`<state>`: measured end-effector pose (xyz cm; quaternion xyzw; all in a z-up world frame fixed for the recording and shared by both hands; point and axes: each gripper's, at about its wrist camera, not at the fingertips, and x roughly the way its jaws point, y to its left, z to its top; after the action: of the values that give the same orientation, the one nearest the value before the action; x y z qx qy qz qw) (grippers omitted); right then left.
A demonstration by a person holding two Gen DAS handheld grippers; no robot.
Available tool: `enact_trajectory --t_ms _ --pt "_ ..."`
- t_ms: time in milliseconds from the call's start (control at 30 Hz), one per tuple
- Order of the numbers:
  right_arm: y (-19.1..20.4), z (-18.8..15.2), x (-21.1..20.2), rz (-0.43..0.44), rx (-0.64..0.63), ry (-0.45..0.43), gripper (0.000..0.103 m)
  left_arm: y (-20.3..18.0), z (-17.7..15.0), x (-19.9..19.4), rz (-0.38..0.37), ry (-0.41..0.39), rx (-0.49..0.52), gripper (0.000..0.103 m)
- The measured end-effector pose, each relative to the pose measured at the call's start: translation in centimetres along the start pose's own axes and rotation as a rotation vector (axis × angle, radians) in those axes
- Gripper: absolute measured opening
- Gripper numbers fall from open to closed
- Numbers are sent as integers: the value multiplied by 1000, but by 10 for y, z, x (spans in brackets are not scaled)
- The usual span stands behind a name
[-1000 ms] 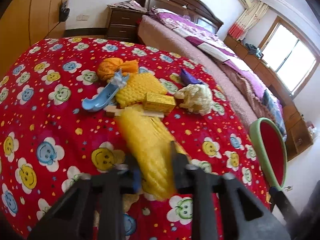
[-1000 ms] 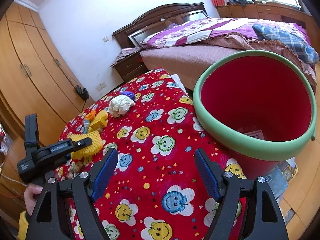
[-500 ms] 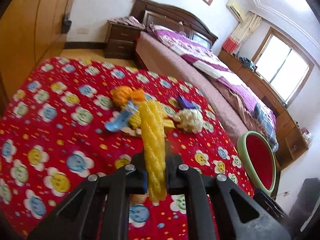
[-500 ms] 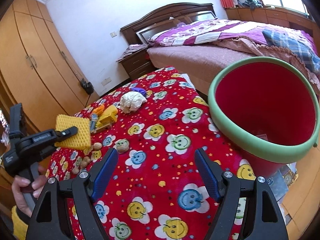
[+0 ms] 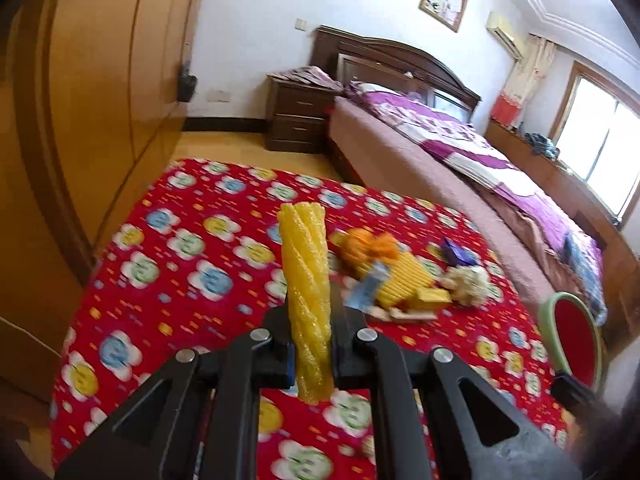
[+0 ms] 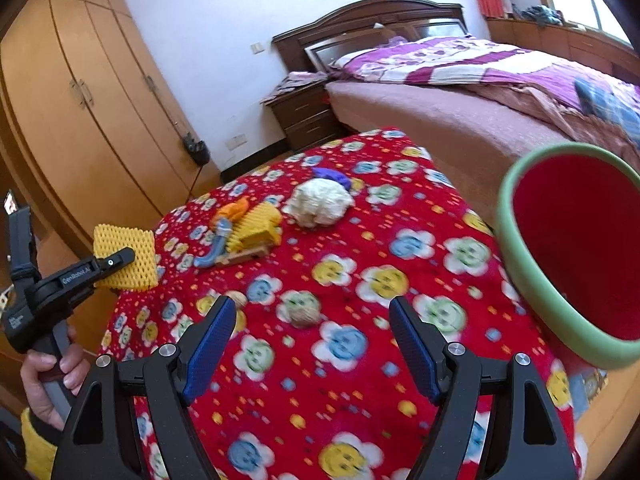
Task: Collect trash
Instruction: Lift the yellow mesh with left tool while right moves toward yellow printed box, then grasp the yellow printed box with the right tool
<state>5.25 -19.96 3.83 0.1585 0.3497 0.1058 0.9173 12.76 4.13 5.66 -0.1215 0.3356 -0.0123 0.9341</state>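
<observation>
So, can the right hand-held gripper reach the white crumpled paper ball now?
Probably yes: the right hand-held gripper is open and empty, and only bare red flowered cloth lies before the white crumpled paper ball.

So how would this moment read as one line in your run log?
left gripper: shut on yellow foam net, lifted off table | right gripper: open, empty | bin: right of table | pile: uncollected

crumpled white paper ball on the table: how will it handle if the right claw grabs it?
The paper ball is loosely crumpled, so probably light and likely to squash under the pads rather than slip. Its lumpy, roundish shape may let it roll a little on the red cloth if nudged, though the fabric should slow it.
</observation>
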Motion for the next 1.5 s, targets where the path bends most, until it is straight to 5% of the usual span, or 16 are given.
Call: enact_trajectory --t_ms 233,900,1167,1500 --pt "35 21 41 2 -57 25 80 23 7 16 60 -15 -21 11" --pt "54 38 154 -88 -112 128 80 43 -8 44 -1 -6 -96 11" --pt "54 40 164 -88 -124 138 45 36 -10 48 -18 7 -79 11" --pt "53 36 135 -48 -106 100 45 27 -10 33 -35 -5 -61 11"
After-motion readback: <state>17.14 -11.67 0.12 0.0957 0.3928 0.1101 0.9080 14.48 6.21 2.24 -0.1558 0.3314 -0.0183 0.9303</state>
